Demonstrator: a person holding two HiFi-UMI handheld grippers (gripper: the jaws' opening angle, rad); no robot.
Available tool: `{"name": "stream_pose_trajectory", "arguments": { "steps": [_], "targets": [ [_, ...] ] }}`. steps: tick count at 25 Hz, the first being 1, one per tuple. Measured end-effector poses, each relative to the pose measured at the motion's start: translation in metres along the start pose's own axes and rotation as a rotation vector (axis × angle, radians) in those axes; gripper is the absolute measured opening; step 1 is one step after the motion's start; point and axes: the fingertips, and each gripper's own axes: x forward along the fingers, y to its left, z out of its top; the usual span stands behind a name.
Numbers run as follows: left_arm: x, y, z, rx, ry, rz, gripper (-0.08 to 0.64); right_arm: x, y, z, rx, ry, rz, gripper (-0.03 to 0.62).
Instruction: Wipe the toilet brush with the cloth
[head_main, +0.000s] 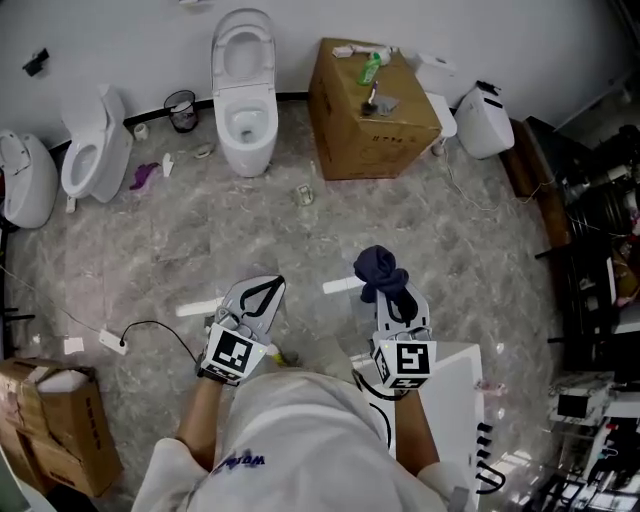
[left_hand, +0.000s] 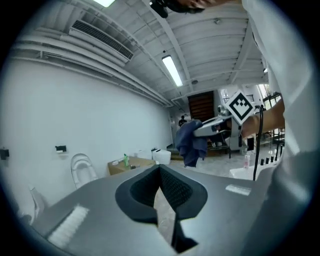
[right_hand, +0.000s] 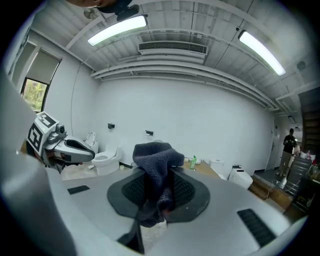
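The head camera looks steeply down from above the person, close over the left gripper (head_main: 262, 292) and right gripper (head_main: 395, 300), with the toilet (head_main: 245, 90) and cardboard box (head_main: 370, 125) farther off by the wall. Each gripper camera sits low just behind its own jaws, looking nearly level towards that wall. Both catch the box, and each shows the other gripper off to one side.

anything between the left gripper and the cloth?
Nothing visible. The cloth hangs clamped in the right gripper. The left gripper, shut and empty, is level beside it, with an open gap between them.
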Motion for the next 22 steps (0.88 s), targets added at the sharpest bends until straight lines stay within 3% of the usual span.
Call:
{"name": "stream_pose_trajectory", "arguments": {
  "steps": [3, 4, 5, 10, 14, 19, 22],
  "targets": [
    [0.005, -0.003, -0.011, -0.009, 0.005, -0.018, 0.030, -0.004, 0.000, 0.003, -0.039, 0.028, -0.005, 0.078],
    [0.007, -0.005, -0.013, -0.022, -0.005, -0.038, 0.133, -0.005, -0.001, 0.003, -0.048, 0.037, -0.005, 0.078],
    [0.010, -0.006, -0.014, -0.033, -0.014, -0.052, 0.163, -0.006, -0.001, 0.002, -0.055, 0.046, -0.004, 0.078],
    [0.031, -0.011, -0.005, -0.051, -0.061, -0.067, 0.135, -0.006, -0.016, -0.008, -0.061, 0.081, 0.000, 0.080],
    [0.047, -0.009, 0.000, -0.033, -0.037, -0.043, 0.123, 0.011, -0.030, -0.017, -0.037, 0.087, 0.039, 0.080],
    [0.081, -0.002, -0.001, -0.039, -0.008, 0.008, 0.110, 0.046, -0.062, -0.032, -0.026, 0.078, 0.097, 0.080],
    [0.109, 0.005, 0.002, -0.049, 0.017, 0.077, 0.100, 0.069, -0.096, -0.043, -0.040, 0.070, 0.118, 0.080]
  ]
}}
